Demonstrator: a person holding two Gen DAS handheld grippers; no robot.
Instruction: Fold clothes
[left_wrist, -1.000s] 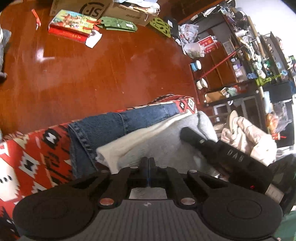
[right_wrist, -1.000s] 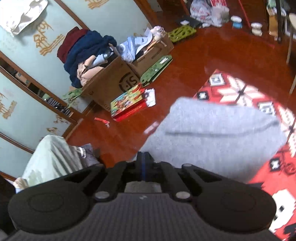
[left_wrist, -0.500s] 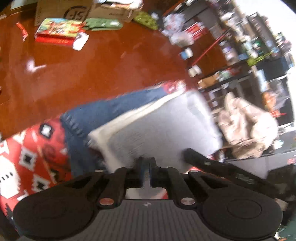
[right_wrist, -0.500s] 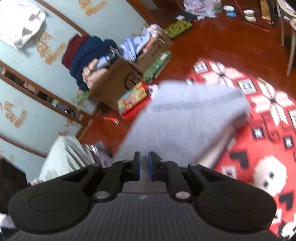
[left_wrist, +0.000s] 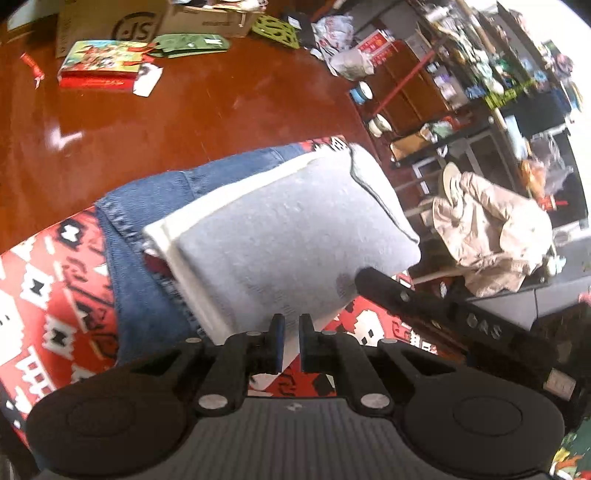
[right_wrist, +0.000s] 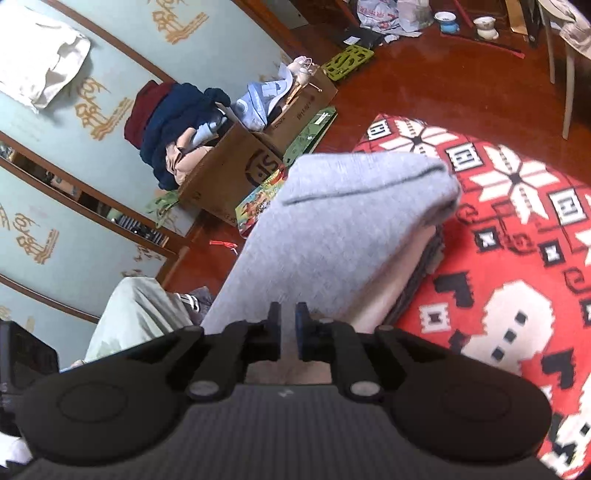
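grey garment folded; cardboard box holds clothes; both tools slightly spread.

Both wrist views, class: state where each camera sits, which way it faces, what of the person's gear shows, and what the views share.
Left wrist view: sits on the left gripper, looks down across the grey folded garment and jeans toward shelves; the right gripper's finger shows.
Right wrist view: sits on the right gripper, looks over the garment toward the patterned wall.
Shared: garment, red rug, cardboard box.
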